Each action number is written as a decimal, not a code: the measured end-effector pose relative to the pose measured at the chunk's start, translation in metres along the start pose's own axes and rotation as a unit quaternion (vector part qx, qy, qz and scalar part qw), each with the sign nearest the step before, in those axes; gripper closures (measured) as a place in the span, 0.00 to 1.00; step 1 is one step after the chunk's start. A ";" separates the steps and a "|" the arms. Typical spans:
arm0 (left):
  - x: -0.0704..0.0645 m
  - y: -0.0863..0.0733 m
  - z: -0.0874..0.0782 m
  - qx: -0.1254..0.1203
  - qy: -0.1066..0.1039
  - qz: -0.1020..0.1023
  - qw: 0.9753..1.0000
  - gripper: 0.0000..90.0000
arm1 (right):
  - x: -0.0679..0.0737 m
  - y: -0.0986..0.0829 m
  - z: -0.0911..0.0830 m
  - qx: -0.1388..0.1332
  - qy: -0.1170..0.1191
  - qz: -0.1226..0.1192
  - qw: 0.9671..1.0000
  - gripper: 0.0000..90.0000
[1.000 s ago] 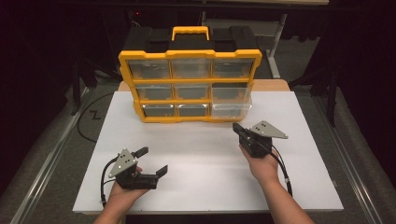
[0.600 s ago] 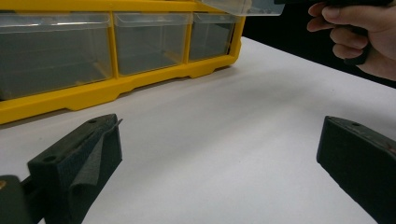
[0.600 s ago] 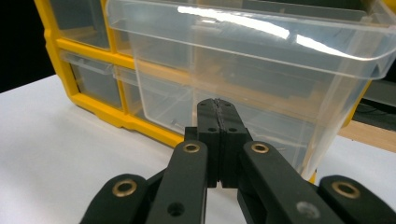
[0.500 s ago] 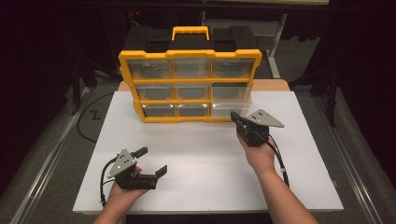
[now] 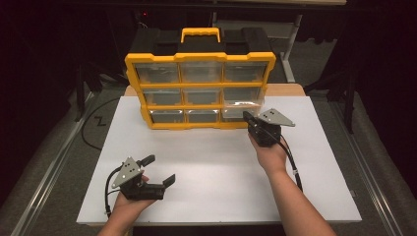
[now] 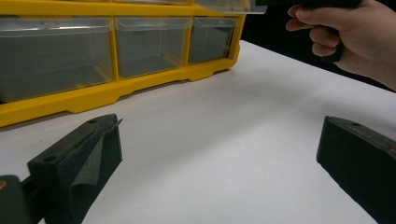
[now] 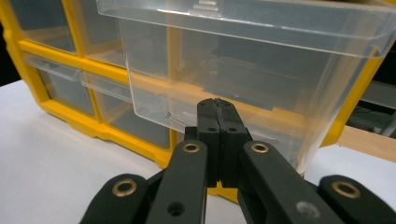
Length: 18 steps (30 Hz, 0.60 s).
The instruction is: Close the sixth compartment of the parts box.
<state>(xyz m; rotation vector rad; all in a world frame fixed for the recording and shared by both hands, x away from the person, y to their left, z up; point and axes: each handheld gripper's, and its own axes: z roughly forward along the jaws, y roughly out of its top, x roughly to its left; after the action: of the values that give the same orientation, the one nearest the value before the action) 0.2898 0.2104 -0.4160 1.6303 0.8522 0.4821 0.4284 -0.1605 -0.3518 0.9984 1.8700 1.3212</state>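
Note:
A yellow organizer with clear drawers stands at the back of the white table. Its right-hand middle drawer sticks out a little from the frame. My right gripper is shut with nothing between its pads, its tips right at that drawer's front. In the right gripper view the shut jaws of my right gripper sit just before the clear drawer; I cannot tell if they touch it. My left gripper rests open near the front left. In the left gripper view my left gripper faces the organizer.
The organizer has a yellow carry handle on top and black lid parts. The table's wooden edge shows behind the white sheet. A dark floor with cables lies to the left. The other hand shows in the left gripper view.
My right gripper has moved forward and left to the protruding drawer of the organizer. The left gripper has stayed where it was, still open.

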 end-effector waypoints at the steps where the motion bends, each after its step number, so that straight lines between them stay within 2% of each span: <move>1: 0.000 0.000 0.000 0.000 0.000 0.000 1.000 0.01 | -0.001 0.001 0.002 0.002 0.000 0.002 1.000 1.00; 10: 0.000 0.000 -0.001 -0.005 0.000 -0.002 1.000 0.01 | -0.003 0.010 0.019 0.001 -0.020 -0.015 1.000 1.00; 18: 0.000 0.000 -0.001 -0.006 -0.002 -0.003 1.000 0.01 | -0.005 0.017 0.032 -0.005 -0.026 -0.007 1.000 1.00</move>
<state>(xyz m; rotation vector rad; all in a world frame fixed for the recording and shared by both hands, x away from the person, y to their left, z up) 0.2890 0.2113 -0.4153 1.6162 0.8496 0.4791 0.4619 -0.1462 -0.3444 1.0047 1.8265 1.2831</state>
